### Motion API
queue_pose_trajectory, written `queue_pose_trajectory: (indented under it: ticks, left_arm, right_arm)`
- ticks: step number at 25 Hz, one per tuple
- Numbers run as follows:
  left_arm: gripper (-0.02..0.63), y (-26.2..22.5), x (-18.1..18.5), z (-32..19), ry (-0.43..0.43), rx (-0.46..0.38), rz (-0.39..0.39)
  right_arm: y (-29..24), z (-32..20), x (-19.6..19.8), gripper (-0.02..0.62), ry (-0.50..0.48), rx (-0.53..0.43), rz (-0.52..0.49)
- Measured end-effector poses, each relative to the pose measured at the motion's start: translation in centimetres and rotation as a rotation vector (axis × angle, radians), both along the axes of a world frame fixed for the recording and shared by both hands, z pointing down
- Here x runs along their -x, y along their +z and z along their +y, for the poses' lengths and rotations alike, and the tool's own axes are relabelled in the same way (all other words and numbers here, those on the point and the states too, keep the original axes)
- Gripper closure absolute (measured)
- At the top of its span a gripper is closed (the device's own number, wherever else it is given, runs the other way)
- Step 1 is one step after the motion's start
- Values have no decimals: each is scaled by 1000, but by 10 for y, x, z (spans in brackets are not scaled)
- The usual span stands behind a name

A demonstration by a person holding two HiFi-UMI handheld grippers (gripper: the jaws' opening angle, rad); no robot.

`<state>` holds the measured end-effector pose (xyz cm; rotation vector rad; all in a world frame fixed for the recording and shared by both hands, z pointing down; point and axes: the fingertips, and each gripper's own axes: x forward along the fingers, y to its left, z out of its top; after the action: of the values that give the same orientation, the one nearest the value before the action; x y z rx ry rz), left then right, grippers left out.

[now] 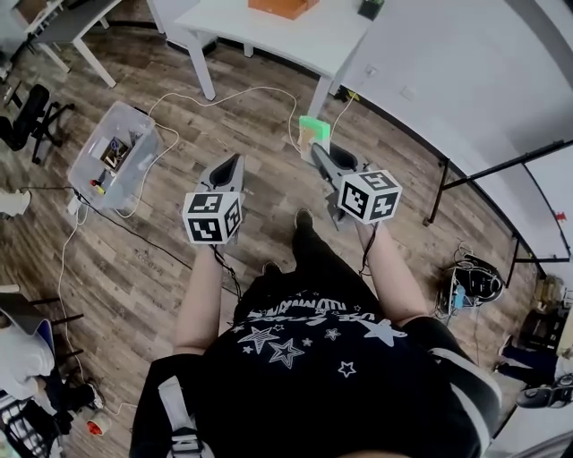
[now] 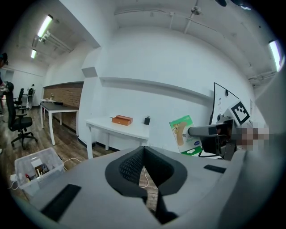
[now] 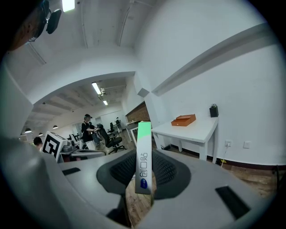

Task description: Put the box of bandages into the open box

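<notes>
Green-and-white carton: the box of bandages (image 3: 144, 156) is held upright and seen narrow edge on, with blue print on its lower part.
Right gripper (image 1: 320, 154): its jaws are closed on the box of bandages, one pad pressed against each broad face.
Left gripper (image 2: 144, 151): its jaws are brought together at the tips and nothing is held between them. Only floor and a loop of white cable are seen through the gap below the tips.
Spacing: the two grippers are held out side by side and apart in front of the person's body, both pointed toward the white table (image 1: 269, 40).
White table: it is stood ahead of the grippers and well apart from them.
Orange box (image 1: 282, 7): it is laid on the table top; whether it is open cannot be told.
Black object (image 1: 370, 9): it is set on the same table top, to the right of the orange box and apart from it.
Clear bin (image 1: 112, 152): it is placed on the wood floor (image 1: 143, 268) to the person's left, with small items inside.
White cable (image 1: 224, 97): it is trailed over the floor between the clear bin and the table legs.
Place of the bandages: the carton is carried in the air above the floor, well apart from the orange box.
</notes>
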<state>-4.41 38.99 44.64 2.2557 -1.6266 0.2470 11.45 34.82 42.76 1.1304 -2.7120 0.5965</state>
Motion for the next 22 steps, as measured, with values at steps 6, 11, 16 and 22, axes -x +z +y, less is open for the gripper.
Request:
queue_pose_trajectory:
  ticks: [6, 11, 16, 22]
  left_arm:
    - [588, 4, -14, -20, 1, 15, -11]
    - [588, 8, -4, -63, -17, 18, -39]
    - [588, 3, 1, -140, -29, 13, -62]
    - [588, -5, 0, -234, -25, -7, -88]
  right_arm:
    - [7, -27, -16, 485, 3, 17, -13]
    - [13, -80, -9, 485, -12, 21, -35]
    - [7, -161, -6, 485, -21, 10, -61]
    - [1, -260, -2, 485, -37, -2, -68]
